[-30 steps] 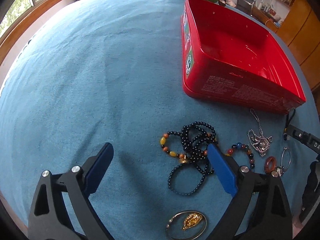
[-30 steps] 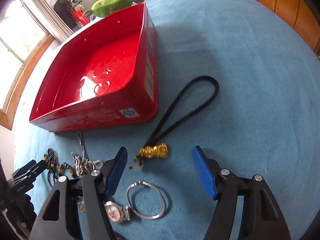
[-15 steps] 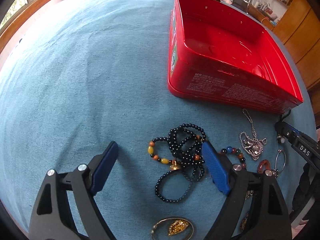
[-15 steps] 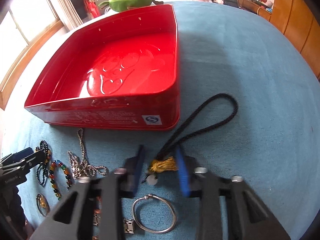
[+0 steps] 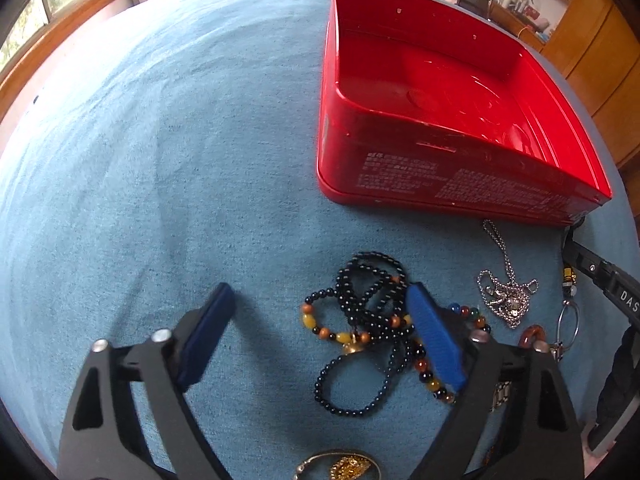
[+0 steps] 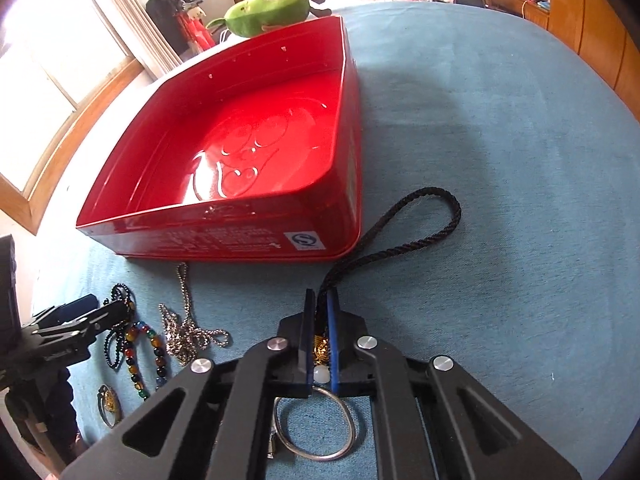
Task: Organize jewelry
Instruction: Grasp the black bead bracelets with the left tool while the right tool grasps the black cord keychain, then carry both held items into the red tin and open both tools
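Observation:
An empty red tin stands on the blue cloth. My right gripper is shut on the gold charm of a black cord loop, just in front of the tin's near right corner. My left gripper is open, low over a tangle of black bead strands and a bracelet of coloured beads; its right finger lies across the beads. A silver chain with pendant lies between the two grippers.
A silver ring lies under my right gripper. A gold bangle lies near the left gripper's base. A multicoloured bead bracelet and a reddish ring lie nearby. A green plush sits behind the tin.
My right gripper has closed on the gold charm of the cord. My left gripper has moved forward over the beads and stays open.

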`<state>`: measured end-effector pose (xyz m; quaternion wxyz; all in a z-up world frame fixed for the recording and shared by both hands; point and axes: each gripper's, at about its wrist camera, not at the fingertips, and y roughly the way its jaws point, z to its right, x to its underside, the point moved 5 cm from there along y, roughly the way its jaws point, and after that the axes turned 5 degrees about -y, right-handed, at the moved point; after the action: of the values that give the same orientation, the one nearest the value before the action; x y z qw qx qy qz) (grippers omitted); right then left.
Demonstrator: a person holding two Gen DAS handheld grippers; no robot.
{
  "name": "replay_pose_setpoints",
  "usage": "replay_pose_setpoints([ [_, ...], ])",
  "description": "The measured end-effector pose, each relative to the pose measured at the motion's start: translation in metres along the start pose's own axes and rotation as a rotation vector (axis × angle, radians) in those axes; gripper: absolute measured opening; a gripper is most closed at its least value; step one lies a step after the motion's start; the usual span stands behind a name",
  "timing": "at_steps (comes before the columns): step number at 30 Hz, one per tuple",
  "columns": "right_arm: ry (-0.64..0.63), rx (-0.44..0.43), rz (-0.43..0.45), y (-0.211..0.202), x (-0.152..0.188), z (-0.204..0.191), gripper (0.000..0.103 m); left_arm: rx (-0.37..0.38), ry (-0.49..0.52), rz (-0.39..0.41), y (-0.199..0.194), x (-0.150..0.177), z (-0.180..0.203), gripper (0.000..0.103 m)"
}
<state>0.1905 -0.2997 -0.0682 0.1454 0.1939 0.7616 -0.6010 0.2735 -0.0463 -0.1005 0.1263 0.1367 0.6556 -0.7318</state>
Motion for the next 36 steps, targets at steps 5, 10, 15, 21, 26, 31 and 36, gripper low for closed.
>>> replay_pose_setpoints([
  [5,0.003,-0.003,0.000,0.005,-0.005,-0.001,0.005,0.074,0.004,-0.007,-0.007,0.005,0.011,0.022],
  [10,0.005,-0.034,0.012,0.002,-0.008,-0.002,0.004,0.132,-0.025,0.007,-0.010,0.004,0.011,0.009],
  [15,0.007,-0.068,0.063,-0.015,-0.012,-0.001,0.004,0.177,-0.030,0.090,-0.028,0.002,0.020,0.006],
  [21,0.012,-0.149,0.124,-0.044,-0.015,-0.002,0.004,0.226,-0.024,0.229,-0.064,-0.004,0.027,0.006],
  [26,0.020,-0.204,0.154,-0.062,-0.015,0.000,0.004,0.248,-0.001,0.344,-0.101,-0.003,0.028,0.006],
  [31,0.011,-0.264,0.195,-0.088,-0.019,-0.005,0.004,0.264,0.027,0.398,-0.128,0.000,0.032,0.006],
  [36,-0.012,-0.269,0.238,-0.117,-0.028,-0.008,0.004,0.283,0.049,0.441,-0.154,-0.003,0.034,0.006],
])
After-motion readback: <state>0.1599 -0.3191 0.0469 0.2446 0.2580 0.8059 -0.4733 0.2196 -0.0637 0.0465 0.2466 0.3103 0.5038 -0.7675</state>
